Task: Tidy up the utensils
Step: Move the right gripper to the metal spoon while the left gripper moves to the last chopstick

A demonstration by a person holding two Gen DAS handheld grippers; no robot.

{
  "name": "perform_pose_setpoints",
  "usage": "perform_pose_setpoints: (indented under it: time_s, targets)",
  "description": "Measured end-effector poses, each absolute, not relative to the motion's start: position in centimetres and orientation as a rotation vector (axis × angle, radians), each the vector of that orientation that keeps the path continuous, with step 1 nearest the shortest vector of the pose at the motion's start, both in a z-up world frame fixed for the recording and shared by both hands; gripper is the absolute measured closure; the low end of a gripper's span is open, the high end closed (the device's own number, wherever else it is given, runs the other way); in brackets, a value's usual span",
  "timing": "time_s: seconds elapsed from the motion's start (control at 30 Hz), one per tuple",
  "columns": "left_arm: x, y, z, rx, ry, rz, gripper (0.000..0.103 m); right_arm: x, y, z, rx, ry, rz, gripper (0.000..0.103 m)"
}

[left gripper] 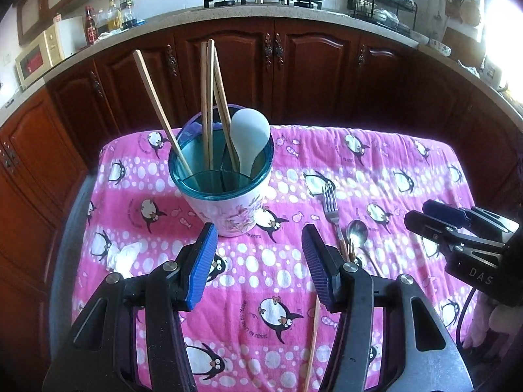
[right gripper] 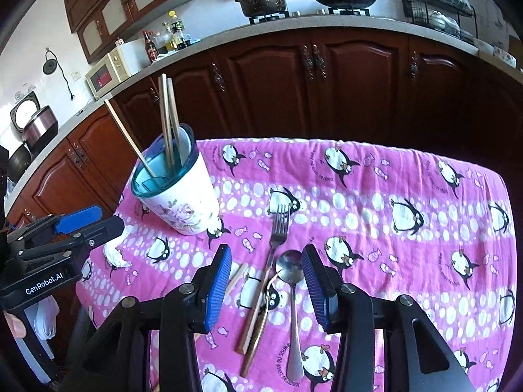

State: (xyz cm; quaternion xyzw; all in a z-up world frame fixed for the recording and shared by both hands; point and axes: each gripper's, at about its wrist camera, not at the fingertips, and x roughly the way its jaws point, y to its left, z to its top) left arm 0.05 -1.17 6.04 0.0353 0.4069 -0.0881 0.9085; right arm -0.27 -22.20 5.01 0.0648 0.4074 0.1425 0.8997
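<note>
Utensils remaining to be sorted lie loose on the pink penguin cloth point(right gripper: 392, 176): a fork point(right gripper: 277, 238), a metal spoon point(right gripper: 291, 281), a thin brass-coloured utensil point(right gripper: 258, 336) crossing under the fork's handle, and a stray chopstick point(left gripper: 313, 343) near the front edge. The holder cup point(left gripper: 222, 189) stands upright toward the far left of the cloth and already contains several chopsticks point(left gripper: 209, 98) and a white rice paddle point(left gripper: 250, 137). The right gripper point(right gripper: 264, 277) hangs over the fork and spoon with jaws apart and nothing between the pads; the left gripper point(left gripper: 258, 254) sits just in front of the cup, jaws wide, also empty. Risks noted: the fork, spoon and brass piece overlap or lie close together, so a closing pinch could catch two items or lever one aside. The items lie flat on soft cloth, so the pads may bunch the fabric and drag it, which could shift the cup. The cup is tall and loaded with leaning sticks; a knock from the left gripper or an inserted handle could tip it. A crumpled white tissue point(left gripper: 124, 254) lies near the cup.
</note>
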Motion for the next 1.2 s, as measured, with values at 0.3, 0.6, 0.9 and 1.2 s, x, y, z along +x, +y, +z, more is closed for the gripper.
perform_pose_setpoints:
  time_s: [0.3, 0.6, 0.9, 1.2]
  targets:
    - [-0.1, -2.1, 5.3, 0.097, 0.852, -0.188, 0.05, -0.8, -23.4, 4.1, 0.151, 0.863, 0.273, 0.06]
    - [-0.1, -2.8, 4.5, 0.106, 0.873, -0.202, 0.05, -1.1, -24.5, 3.3, 0.165, 0.883, 0.256, 0.059]
    - [0.0, -3.7, 3.0, 0.104, 0.918, -0.24, 0.05, -1.1, -25.6, 1.9, 0.181, 0.909, 0.24, 0.054]
    - [0.6, -3.1, -0.9, -0.006, 1.075, -0.361, 0.05, 0.2, -26.9, -1.4, 0.237, 0.98, 0.247, 0.054]
